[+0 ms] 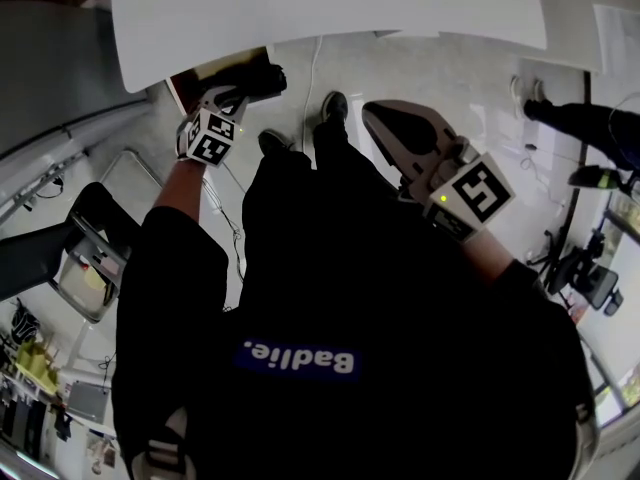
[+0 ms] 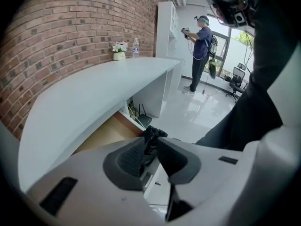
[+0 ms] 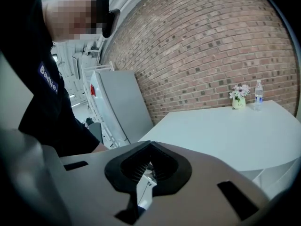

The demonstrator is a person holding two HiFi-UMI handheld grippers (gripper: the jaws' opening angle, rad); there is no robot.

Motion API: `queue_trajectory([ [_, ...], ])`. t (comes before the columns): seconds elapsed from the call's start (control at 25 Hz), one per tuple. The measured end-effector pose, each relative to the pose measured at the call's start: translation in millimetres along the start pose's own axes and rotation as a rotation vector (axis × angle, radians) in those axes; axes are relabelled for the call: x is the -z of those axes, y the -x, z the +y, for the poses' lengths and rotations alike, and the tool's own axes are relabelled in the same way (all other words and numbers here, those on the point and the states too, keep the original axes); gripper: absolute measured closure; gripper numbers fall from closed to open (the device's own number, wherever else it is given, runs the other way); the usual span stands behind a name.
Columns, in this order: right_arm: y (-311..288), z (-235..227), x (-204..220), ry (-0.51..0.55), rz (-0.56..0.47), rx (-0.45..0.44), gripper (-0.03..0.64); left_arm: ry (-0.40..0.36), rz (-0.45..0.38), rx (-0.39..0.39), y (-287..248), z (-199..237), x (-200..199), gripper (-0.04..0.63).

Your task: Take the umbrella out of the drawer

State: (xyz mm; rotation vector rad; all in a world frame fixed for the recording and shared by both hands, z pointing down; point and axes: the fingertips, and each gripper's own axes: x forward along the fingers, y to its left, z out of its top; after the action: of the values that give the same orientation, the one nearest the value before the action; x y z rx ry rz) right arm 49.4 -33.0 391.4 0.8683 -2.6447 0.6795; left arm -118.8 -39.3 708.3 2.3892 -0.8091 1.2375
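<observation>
The black folded umbrella [image 1: 255, 76] lies at the mouth of a wooden drawer [image 1: 185, 88] under the white desk. My left gripper [image 1: 235, 93] reaches down to it. In the left gripper view the jaws stand a little apart, and the umbrella's crumpled black fabric [image 2: 151, 133] sits right at the tips of the left gripper [image 2: 151, 144]; the drawer's brown inside [image 2: 101, 135] shows behind. My right gripper [image 1: 372, 115] hangs in front of my body, away from the drawer. Its jaws [image 3: 149, 147] are shut with nothing between them.
The white desk [image 1: 330, 3] overhangs the drawer; a flower pot [image 2: 119, 52] and a bottle [image 2: 136, 46] stand on its far end by the brick wall. Another person [image 2: 202, 51] stands across the room. A grey cabinet [image 3: 117, 102] and a cart [image 1: 90, 258] are nearby.
</observation>
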Motion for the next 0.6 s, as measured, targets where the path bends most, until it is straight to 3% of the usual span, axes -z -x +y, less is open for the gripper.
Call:
queue_trajectory([
  [0.6,13.6,-23.2,40.0,-0.049,0.08,0.09,0.591,-0.32,0.267,0.035,-86.5,20.0,64.6,0.332],
])
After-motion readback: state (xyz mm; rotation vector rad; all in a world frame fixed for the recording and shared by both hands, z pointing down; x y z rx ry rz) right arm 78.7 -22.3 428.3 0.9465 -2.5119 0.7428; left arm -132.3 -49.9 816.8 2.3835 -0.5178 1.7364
